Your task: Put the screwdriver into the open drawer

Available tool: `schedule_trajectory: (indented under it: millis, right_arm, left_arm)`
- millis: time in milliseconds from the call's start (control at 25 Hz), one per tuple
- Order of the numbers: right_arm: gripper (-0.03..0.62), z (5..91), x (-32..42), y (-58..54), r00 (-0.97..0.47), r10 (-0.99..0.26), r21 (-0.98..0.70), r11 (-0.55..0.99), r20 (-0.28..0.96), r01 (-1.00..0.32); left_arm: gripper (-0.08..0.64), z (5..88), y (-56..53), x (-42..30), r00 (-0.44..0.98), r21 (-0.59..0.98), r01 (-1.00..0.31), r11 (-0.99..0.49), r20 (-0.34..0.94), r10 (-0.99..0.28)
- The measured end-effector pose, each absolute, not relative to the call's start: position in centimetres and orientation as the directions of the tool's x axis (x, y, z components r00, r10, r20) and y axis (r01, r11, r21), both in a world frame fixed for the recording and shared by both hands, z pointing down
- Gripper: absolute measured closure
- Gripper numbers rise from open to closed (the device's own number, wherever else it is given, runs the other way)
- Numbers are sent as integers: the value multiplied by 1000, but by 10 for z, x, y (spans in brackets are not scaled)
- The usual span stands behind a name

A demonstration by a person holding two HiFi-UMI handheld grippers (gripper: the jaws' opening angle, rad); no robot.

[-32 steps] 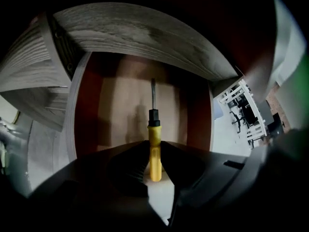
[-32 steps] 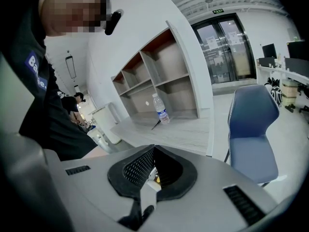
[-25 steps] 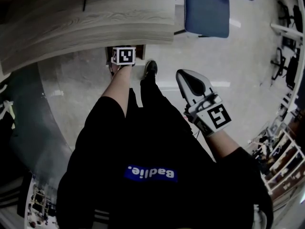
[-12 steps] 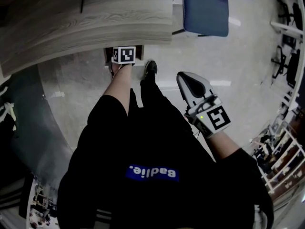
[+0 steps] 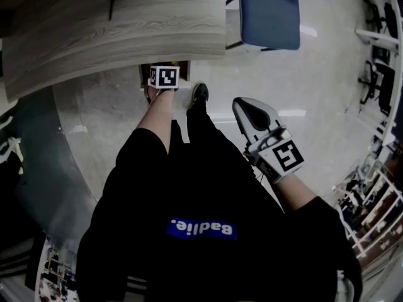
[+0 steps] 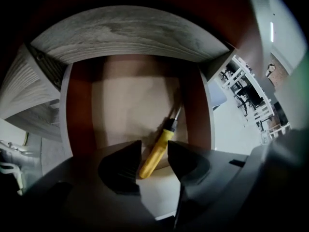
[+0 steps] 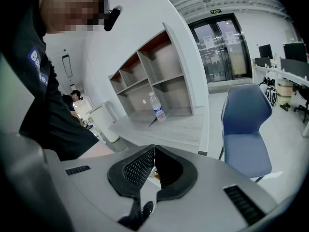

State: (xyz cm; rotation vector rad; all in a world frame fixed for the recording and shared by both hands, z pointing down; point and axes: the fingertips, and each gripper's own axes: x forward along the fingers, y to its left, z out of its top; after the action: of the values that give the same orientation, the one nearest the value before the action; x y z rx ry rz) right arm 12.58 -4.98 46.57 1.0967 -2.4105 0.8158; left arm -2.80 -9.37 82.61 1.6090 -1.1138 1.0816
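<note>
Screwdriver [image 6: 161, 141] is lying inside the open drawer [image 6: 79, 110], with its yellow handle nearest the camera and its shaft pointing toward the drawer's right wall. Left claw [image 6: 153, 148] is opening: its jaws are standing spread on either side of the handle, pads not pressing it. Reading this as the release, so the placement is looking done and only the withdrawal is remaining. Right claw [image 7: 154, 153] is hanging aside, jaws pressed together, pinching nothing. Counting: one screwdriver, one drawer, two claws, one tabletop [image 5: 126, 30], one bottle [image 7: 157, 108], one blue chair [image 7: 246, 129].
</note>
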Motion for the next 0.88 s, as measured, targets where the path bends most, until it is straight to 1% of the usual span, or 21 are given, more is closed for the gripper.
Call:
schedule_trajectory:
  millis: [240,520,760,880]
  right_arm:
    - [563,459,126,-44,-630,-567,-345,534,531,-772]
    - [563,446,117,-40,-643,-582,-338,553,498,-762]
    - [563,427,100,-42,-656,-610,-332,568,446,-753]
    - [563,416,94,-43,-660,-623,-327,575,419,-750]
  left_arm:
    - [385,819,-82,-27,233,185,-952,-242,954,-190]
    - [385,796,-71,-27,270,208,-944,-256,933,-237]
    - [396,759,-56,-39,287,214,-939,-268,918,-274]
    - [400,737,-46,-41,313,227,-927,-299,907,-281]
